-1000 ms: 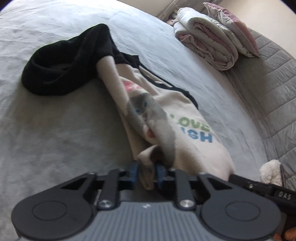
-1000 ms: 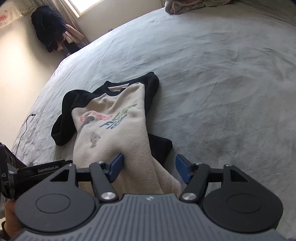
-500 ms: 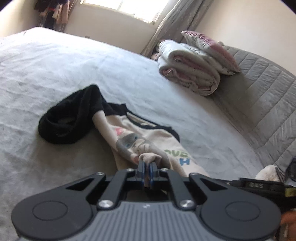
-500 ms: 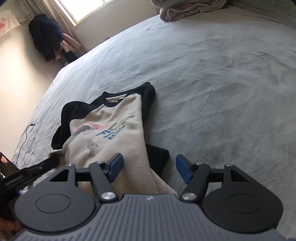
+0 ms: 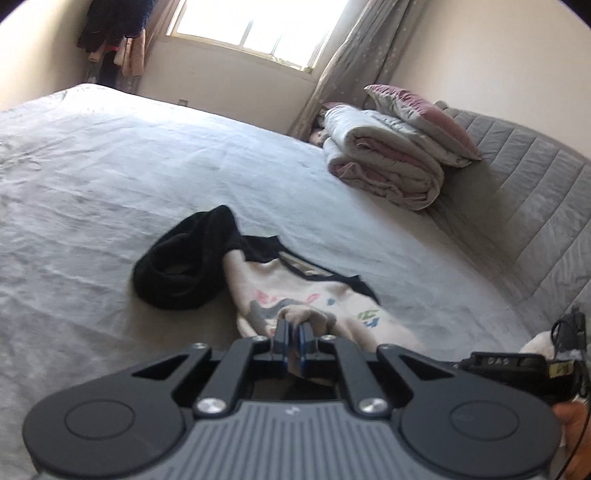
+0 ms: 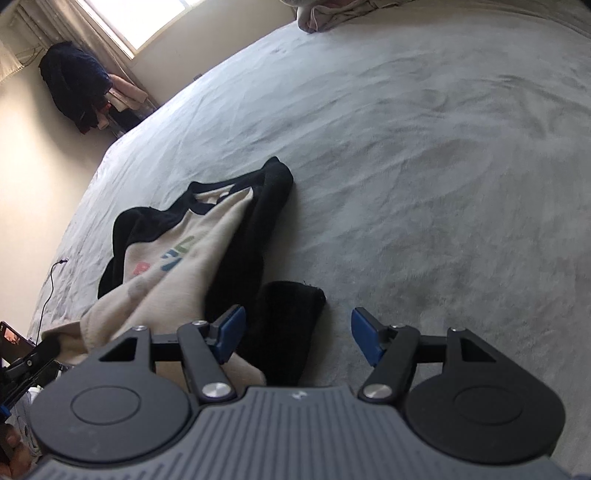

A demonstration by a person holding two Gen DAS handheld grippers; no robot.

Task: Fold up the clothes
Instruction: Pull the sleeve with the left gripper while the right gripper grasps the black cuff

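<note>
One second before, your left gripper [image 5: 292,345] had only straddled the cream hem of the sweatshirt [image 5: 295,299] with its blue pads apart; at this moment the pads were pressed together on a bunched tuft of that hem, and the view had tipped up so that the window [image 5: 255,29] and curtain [image 5: 354,59] showed, which suggested you had lifted the pinched edge off the bed [image 5: 92,166]; your right gripper [image 6: 295,334] had stayed spread wide throughout, holding nothing, its pads hanging over the black sleeve cuff [image 6: 291,317] and the grey cover beside it. For the fold, that meant one corner was secured and the other was not; the garment was still rumpled, lying near the bed's near edge with its collar pointing away from you.

The sweatshirt looked like soft fleece, cream in the body with black raglan sleeves and neckband, and a coloured print blurred by motion; the far sleeve [image 5: 181,273] was heaped in a loose black coil, so it would likely sag and drag when raised. The bed cover was a matte grey, faintly creased, napped fabric; a rolled quilt [image 5: 384,166] and pink-edged pillow [image 5: 424,110] sat against the quilted headboard [image 5: 524,192], well apart from the work.
</note>
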